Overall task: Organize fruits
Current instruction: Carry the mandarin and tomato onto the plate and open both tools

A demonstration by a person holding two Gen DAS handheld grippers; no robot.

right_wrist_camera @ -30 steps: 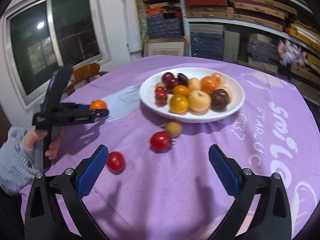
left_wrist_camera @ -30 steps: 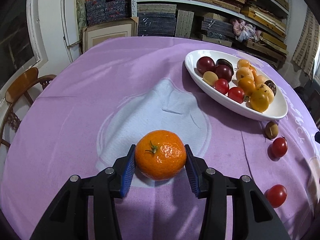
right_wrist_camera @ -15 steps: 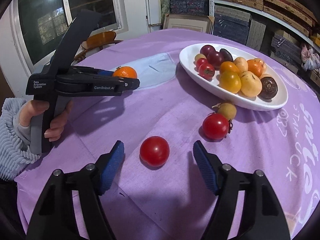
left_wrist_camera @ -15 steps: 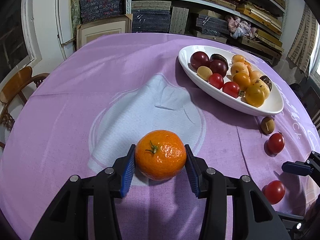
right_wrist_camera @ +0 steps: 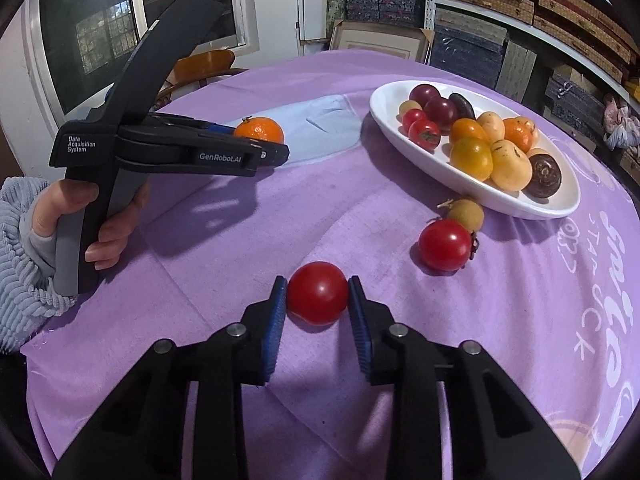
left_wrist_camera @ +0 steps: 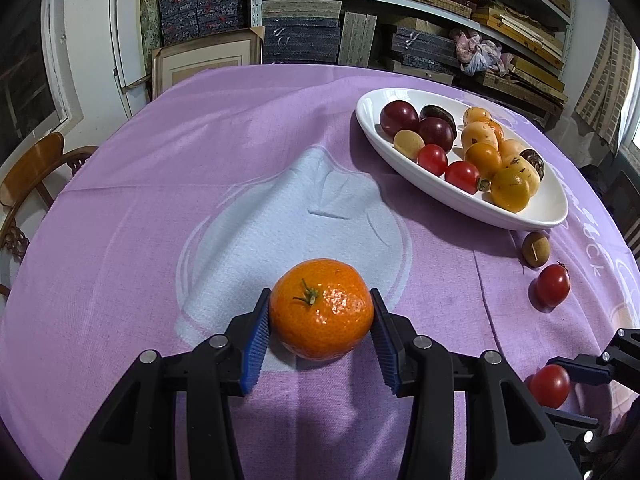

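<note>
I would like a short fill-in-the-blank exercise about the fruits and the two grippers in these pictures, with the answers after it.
1. The left gripper is closed on the ____.
2. The right gripper grips a red ____ that rests on the purple tablecloth.
3. Most fruits lie in the white ____.
4. Beside the loose tomato near the dish lies one small ____ fruit.

Missing words: mandarin; tomato; dish; brown

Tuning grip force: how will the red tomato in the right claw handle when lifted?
The tomato is round and glossy, so it could slip or roll if the right claw loosens. Its thin skin probably bruises under hard squeezing. It looks small and likely light; the ribbed pads pressing both sides should hold it.
</note>
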